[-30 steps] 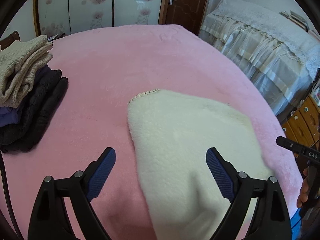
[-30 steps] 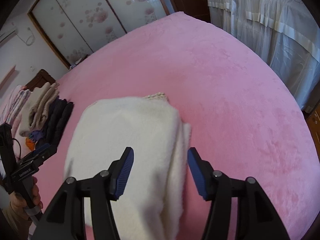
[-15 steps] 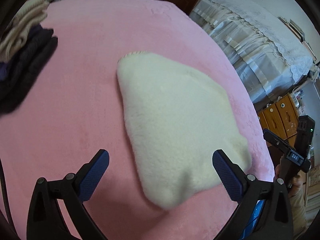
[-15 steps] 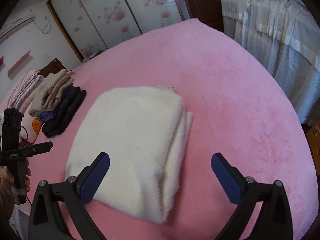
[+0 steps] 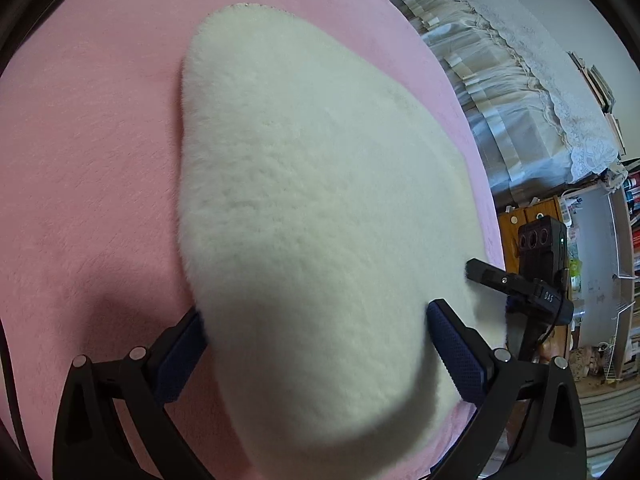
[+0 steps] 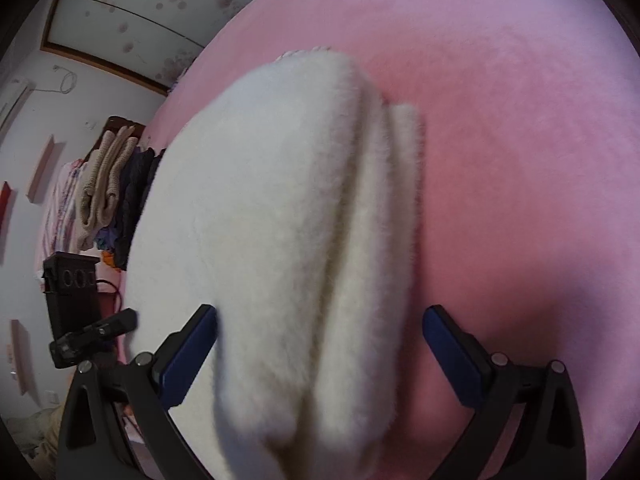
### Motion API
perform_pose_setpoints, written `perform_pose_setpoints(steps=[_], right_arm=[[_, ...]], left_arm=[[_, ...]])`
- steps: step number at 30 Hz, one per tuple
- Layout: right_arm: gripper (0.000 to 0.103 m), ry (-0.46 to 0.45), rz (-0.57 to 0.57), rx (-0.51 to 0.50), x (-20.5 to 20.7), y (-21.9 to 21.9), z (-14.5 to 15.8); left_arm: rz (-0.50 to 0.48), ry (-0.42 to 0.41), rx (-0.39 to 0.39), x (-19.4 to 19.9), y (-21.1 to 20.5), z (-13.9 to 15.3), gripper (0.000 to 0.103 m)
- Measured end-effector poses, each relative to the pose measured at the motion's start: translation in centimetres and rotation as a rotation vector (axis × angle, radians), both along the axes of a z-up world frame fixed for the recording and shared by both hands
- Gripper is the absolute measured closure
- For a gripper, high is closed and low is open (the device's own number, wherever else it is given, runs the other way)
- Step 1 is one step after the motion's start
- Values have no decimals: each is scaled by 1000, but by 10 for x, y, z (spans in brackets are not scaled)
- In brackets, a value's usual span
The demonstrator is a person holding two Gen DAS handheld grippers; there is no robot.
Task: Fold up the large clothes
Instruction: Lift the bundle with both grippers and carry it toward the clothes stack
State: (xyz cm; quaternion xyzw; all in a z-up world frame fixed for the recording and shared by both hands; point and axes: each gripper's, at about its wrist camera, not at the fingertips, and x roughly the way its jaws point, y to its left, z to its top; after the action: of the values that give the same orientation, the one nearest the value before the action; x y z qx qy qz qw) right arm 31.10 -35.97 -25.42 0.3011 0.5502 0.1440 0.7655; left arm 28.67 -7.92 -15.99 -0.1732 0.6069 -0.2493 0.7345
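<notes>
A folded cream fleece garment (image 5: 312, 208) lies on the pink bed (image 5: 80, 160). My left gripper (image 5: 316, 344) is open, its jaws astride the near corner of the bundle. In the right wrist view the same garment (image 6: 280, 220) shows its stacked fold layers on the right side. My right gripper (image 6: 320, 344) is open, jaws wide on either side of the bundle's near end. Each gripper shows in the other's view: the right one (image 5: 520, 284) at the garment's right edge, the left one (image 6: 92, 336) at its left edge.
A pile of folded clothes (image 6: 116, 184), beige and dark, sits at the far left of the bed. A second bed with a lace cover (image 5: 520, 92) stands to the right, with a wooden cabinet (image 5: 532, 216) and shelves beyond. Wardrobe doors (image 6: 160, 20) are behind.
Both grippers have dropped low and moved in close over the folded garment, which now fills both views. The right gripper's jaws widened a second ago and stay wide.
</notes>
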Motion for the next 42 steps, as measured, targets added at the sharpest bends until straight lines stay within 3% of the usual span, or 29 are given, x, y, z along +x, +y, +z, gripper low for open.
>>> perform_pose_setpoints(steps=[4, 12, 15, 20, 23, 27, 34, 37, 42], right_arm=[[0, -7, 39, 93, 14, 3, -4], [0, 28, 137, 96, 27, 13, -19], [0, 6, 155, 83, 22, 14, -19], [0, 9, 168, 61, 23, 17, -19], [1, 10, 163, 29, 23, 19, -16], [19, -23, 163, 15, 20, 23, -11], [54, -66, 88, 6, 6, 19, 7], [58, -101, 69, -50, -7, 30, 25], [59, -113, 72, -52, -38, 55, 49]], left_arm=[[-17, 15, -30, 6, 2, -10, 0], [-54, 108, -167, 20, -5, -49, 0], [-56, 115, -153, 19, -10, -50, 0], [-27, 226, -153, 26, -15, -57, 0], [-28, 179, -132, 23, -21, -56, 0], [-29, 126, -54, 22, -33, -49, 1], [-46, -4, 97, 10, -57, -19, 19], [-55, -27, 113, 4, -59, -6, 23], [-76, -29, 112, -16, -40, 25, 25]])
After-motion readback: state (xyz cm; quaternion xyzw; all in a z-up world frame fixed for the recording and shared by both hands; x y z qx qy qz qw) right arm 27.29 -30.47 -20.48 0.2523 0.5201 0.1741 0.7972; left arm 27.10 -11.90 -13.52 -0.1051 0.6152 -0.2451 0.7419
